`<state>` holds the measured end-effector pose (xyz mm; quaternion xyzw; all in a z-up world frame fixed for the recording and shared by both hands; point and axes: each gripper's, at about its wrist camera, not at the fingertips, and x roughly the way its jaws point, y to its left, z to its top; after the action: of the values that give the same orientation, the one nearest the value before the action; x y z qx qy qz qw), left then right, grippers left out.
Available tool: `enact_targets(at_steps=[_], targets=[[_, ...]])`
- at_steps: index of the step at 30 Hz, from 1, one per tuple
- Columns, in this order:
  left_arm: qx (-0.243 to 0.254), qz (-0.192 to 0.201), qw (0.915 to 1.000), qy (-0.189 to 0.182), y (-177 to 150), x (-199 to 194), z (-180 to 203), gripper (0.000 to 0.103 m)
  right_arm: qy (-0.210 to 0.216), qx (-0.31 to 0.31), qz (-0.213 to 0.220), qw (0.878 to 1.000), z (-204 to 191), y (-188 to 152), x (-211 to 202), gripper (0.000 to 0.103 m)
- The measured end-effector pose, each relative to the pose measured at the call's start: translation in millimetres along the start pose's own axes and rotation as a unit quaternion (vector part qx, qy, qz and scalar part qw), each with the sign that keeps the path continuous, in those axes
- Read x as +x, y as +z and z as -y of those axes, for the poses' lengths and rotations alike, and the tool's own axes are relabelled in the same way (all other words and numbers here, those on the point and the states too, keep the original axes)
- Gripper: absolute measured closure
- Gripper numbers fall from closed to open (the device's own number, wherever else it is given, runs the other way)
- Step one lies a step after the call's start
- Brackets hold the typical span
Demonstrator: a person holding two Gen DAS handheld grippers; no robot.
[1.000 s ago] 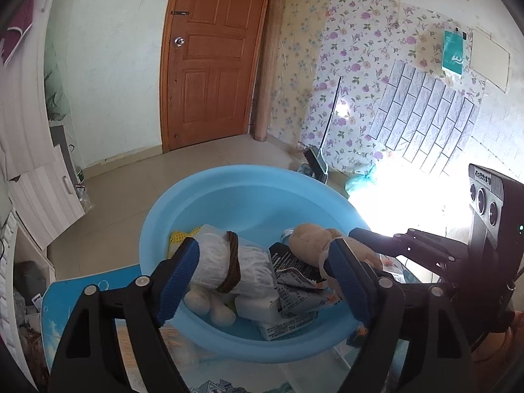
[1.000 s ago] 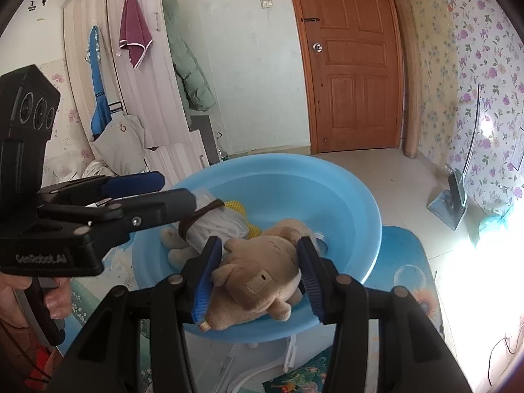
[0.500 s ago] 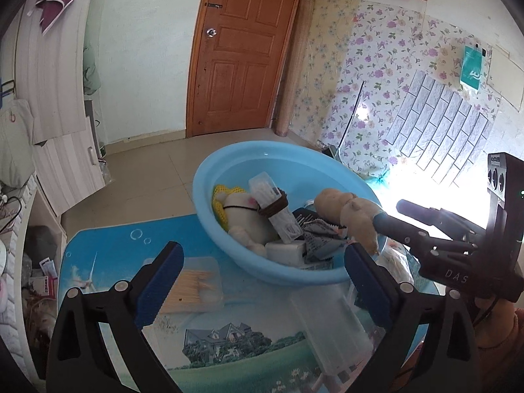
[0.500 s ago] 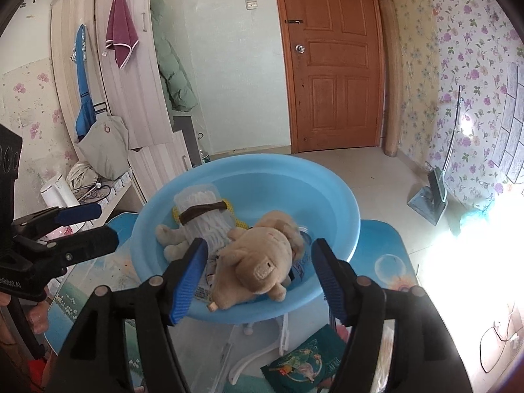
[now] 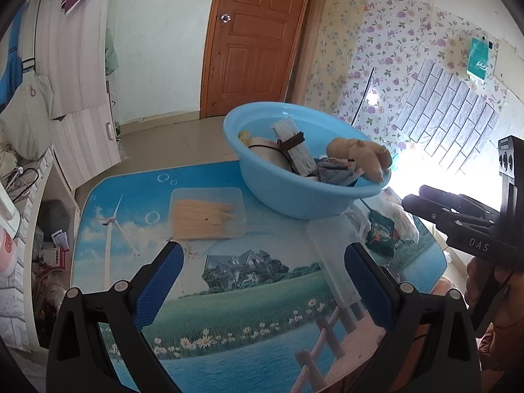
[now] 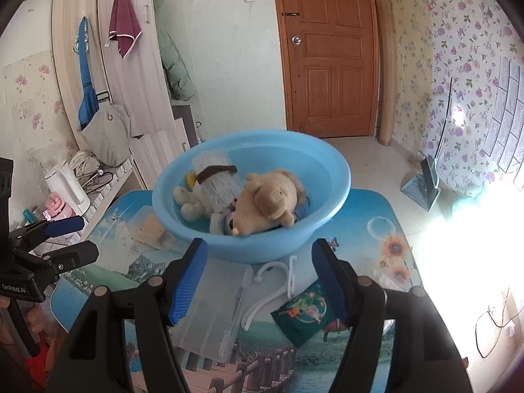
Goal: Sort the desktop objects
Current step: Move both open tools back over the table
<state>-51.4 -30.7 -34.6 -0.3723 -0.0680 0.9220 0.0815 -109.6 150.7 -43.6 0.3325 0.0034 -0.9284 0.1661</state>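
Your blue basin (image 6: 252, 196) at frame centre already holds the brown plush (image 6: 268, 199), a strapped white bundle (image 6: 214, 180) and small packets. Left on the counter (image 5: 249, 281) below it: a clear box of sticks (image 5: 206, 213), a clear lid (image 6: 213, 301), a white hanger (image 6: 271, 288) and a green pouch (image 6: 304, 311). A second ago your right gripper (image 6: 258, 278) clasped the plush; now both it and your left gripper (image 5: 258, 281) are drawn back, fingers wide and empty.
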Motion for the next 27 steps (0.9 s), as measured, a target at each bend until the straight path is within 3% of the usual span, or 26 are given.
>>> enact_targets(at_steps=[9,27], targets=[[0.002,-0.013,0.9999,0.005,-11,1,0,0.004,-0.011,0.012,-0.032,0.999,15,-28,-2,0.037],[0.0,-0.032,0.9994,0.008,-18,14,-2,0.004,-0.017,0.029,-0.049,0.998,30,-39,8,0.037]])
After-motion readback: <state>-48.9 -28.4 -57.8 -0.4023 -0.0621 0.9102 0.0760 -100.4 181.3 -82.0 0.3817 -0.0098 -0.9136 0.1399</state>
